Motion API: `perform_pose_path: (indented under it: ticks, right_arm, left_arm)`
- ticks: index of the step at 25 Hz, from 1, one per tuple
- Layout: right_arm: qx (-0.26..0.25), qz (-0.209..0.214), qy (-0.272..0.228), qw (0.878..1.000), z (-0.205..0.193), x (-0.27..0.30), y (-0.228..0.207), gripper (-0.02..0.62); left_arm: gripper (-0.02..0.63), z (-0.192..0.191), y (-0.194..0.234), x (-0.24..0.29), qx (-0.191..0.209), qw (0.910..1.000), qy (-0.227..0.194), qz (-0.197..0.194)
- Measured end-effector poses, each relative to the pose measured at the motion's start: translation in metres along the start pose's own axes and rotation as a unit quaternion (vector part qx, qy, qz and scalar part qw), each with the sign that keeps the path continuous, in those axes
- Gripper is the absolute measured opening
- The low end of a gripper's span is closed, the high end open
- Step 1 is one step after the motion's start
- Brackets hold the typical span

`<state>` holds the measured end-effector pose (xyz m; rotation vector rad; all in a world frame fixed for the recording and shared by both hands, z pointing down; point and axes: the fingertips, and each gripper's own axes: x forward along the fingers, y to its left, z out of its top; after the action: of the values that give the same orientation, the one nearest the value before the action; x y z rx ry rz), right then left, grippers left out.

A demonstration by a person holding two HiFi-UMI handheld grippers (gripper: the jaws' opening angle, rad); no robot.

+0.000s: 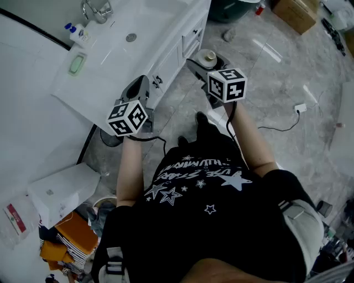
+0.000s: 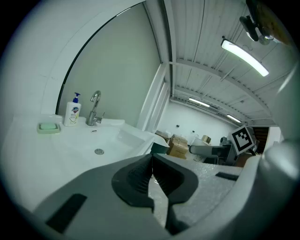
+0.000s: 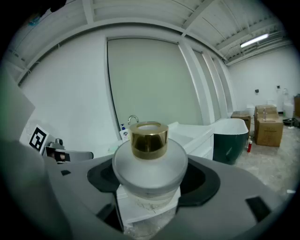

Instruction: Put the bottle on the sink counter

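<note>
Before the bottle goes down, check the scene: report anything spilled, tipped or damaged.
Nothing stands out. The bottle stands upright between the right fingers; the soap pump and soap dish sit tidy on the counter, with no spill visible.

A bathroom set built inside a warehouse-like hall — in the head view a white sink counter (image 1: 160, 25) at ten o'clock carries a faucet (image 1: 97, 10), soap dispenser (image 1: 79, 34) and soap dish (image 1: 77, 63). A dark green bathtub (image 3: 229, 140) stands beyond, cardboard boxes (image 1: 296, 14) at one o'clock, strip lights (image 2: 243, 57) under a ribbed panel ceiling (image 2: 201, 37).
</note>
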<state>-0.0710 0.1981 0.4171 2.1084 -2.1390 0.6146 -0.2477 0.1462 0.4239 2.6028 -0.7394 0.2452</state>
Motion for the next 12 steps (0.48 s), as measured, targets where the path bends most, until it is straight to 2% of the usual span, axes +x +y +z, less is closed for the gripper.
perform_pose_path:
  ticks: [12]
  right_arm:
    - [-0.003,-0.006,-0.002,1.0,-0.002,-0.007,0.017,0.322]
  left_arm:
    - [0.009,-0.003,0.003,-0.017,-0.003,1.0,-0.006,-0.005]
